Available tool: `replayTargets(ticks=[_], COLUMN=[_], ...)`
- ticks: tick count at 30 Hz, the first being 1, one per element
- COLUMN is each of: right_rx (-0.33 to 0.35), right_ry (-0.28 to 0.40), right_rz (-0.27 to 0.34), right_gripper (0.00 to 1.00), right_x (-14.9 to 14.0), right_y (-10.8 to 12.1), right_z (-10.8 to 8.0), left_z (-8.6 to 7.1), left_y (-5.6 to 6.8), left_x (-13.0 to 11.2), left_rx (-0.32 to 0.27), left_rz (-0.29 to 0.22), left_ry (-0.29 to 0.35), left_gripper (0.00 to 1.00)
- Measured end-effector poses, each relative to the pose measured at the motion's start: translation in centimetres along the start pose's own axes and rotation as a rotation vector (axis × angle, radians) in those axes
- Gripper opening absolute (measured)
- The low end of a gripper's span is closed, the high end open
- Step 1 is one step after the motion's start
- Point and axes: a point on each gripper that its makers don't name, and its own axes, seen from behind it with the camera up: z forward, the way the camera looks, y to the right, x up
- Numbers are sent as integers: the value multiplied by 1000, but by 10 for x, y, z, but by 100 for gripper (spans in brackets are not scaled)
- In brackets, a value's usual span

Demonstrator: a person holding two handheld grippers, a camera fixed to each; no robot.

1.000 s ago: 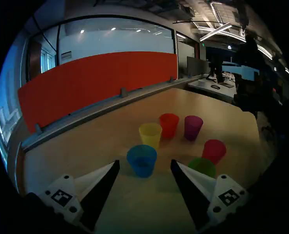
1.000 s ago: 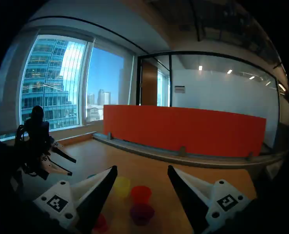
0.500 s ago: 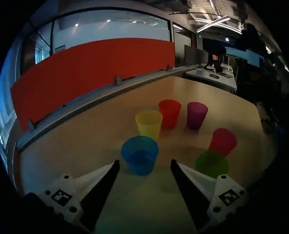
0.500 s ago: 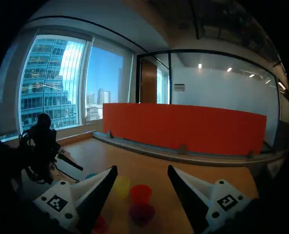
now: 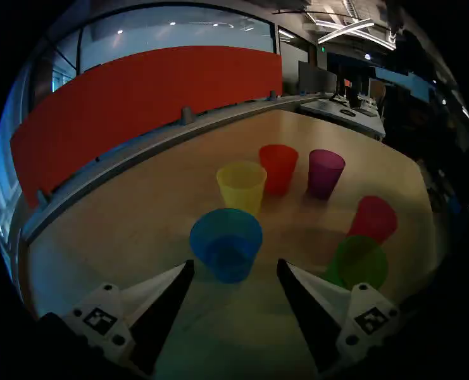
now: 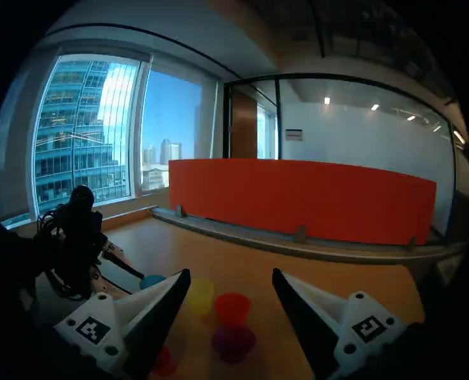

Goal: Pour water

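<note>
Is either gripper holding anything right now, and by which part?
Nothing is held. The left gripper is open, framing the blue cup without touching it; the right gripper is open and empty.

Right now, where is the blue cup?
In the left gripper view, the blue cup stands just ahead of the open left claw, yellow cup beyond it.

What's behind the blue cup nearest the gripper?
A yellow cup stands right behind the blue cup, a red cup and purple cup farther back. The blue rim covers the yellow cup's foot.
</note>
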Motion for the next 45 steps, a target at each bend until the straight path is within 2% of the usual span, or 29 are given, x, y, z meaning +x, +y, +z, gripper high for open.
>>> replayTargets(ticks=[12, 30, 33, 39, 45], right_rx=[20, 31, 28, 22, 24], right_ry=[-55, -86, -85, -85, -82], right_rz=[8, 34, 39, 46, 52], right_gripper=[100, 100, 100, 100, 100], right_x=[-28, -48, -50, -52, -51], right_y=[-5, -7, -4, 0, 2], right_z=[3, 7, 7, 6, 5], left_z=[20, 42, 44, 45, 44], left_y=[-6, -9, -10, -6, -7], left_x=[-2, 6, 7, 8, 8], left_rx=[-3, -8, -4, -20, -18], left_rz=[-5, -5, -9, -20, -22], left_ry=[-24, -38, -39, -38, -39], left_gripper=[97, 97, 97, 87, 86])
